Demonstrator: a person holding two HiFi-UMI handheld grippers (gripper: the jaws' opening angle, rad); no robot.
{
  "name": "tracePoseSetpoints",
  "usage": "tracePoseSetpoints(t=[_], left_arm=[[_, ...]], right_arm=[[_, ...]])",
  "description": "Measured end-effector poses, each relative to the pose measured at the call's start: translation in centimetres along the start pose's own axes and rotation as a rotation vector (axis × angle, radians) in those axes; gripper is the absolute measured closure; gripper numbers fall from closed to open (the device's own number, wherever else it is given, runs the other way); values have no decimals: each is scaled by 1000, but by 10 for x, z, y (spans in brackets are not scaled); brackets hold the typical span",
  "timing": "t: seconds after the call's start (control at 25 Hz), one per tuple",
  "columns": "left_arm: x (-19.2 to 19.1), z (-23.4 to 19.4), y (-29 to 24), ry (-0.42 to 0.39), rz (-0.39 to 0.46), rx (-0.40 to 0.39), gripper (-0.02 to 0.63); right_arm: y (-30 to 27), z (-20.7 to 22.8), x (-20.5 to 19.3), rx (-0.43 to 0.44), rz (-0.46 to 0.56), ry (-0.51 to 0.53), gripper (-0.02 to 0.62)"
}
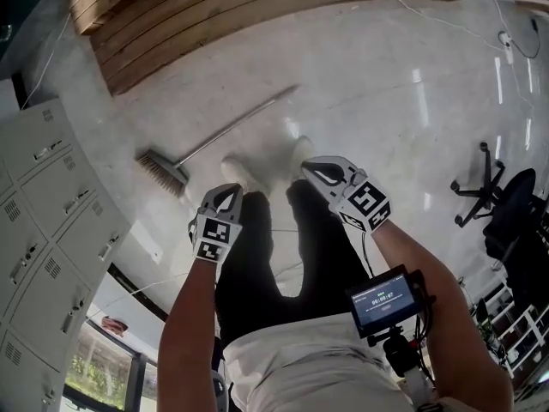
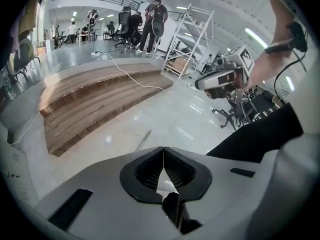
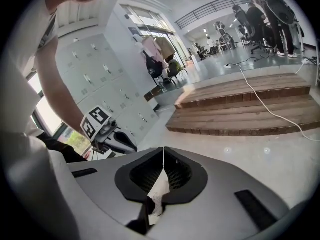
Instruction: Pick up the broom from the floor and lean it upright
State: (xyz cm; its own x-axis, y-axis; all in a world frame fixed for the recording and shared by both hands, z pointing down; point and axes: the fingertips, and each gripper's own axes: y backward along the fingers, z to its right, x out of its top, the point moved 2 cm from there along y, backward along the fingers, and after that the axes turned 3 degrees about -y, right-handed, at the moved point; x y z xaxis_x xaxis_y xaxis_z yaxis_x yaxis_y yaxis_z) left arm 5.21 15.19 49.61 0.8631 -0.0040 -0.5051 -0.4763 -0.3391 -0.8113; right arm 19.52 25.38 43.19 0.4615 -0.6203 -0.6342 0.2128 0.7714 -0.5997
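The broom [image 1: 225, 130] lies flat on the pale floor. Its brush head [image 1: 163, 172] is at the left and the thin metal handle runs up to the right toward the wooden steps. My left gripper [image 1: 226, 194] hangs in the air just right of the brush head, jaws shut and empty. My right gripper [image 1: 316, 170] is level with it further right, also shut and empty. Both are above the person's white shoes [image 1: 247, 170]. In the left gripper view only the handle's end [image 2: 143, 140] shows beyond the shut left gripper [image 2: 162, 150]. The right gripper [image 3: 163, 150] faces the steps.
Grey lockers [image 1: 51, 196] stand at the left. Wooden steps [image 1: 214, 15] rise beyond the broom, with a white cable [image 1: 412, 7] across them. A black office chair [image 1: 497, 187] is at the right. A metal rack [image 2: 192, 34] and people stand further back.
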Motion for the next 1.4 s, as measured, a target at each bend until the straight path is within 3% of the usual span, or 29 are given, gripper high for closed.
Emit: tracePoseSetpoints(t=[0.28, 0.56, 0.96, 1.24, 1.4], left_arm=[[-14, -20, -52, -85, 32, -15, 598], [-34, -78, -112, -52, 128, 107, 598], [-108, -146, -259, -71, 48, 192, 598], [-108, -167, -299, -99, 92, 233, 598], [-117, -173, -315, -120, 60, 217, 598]], right_arm=[[-27, 46, -14, -33, 18, 59, 578], [-86, 109, -42, -25, 42, 98, 578], [-166, 188, -67, 36, 69, 235, 578], [-184, 228, -79, 30, 102, 269, 578], [-194, 242, -86, 36, 105, 276, 578]])
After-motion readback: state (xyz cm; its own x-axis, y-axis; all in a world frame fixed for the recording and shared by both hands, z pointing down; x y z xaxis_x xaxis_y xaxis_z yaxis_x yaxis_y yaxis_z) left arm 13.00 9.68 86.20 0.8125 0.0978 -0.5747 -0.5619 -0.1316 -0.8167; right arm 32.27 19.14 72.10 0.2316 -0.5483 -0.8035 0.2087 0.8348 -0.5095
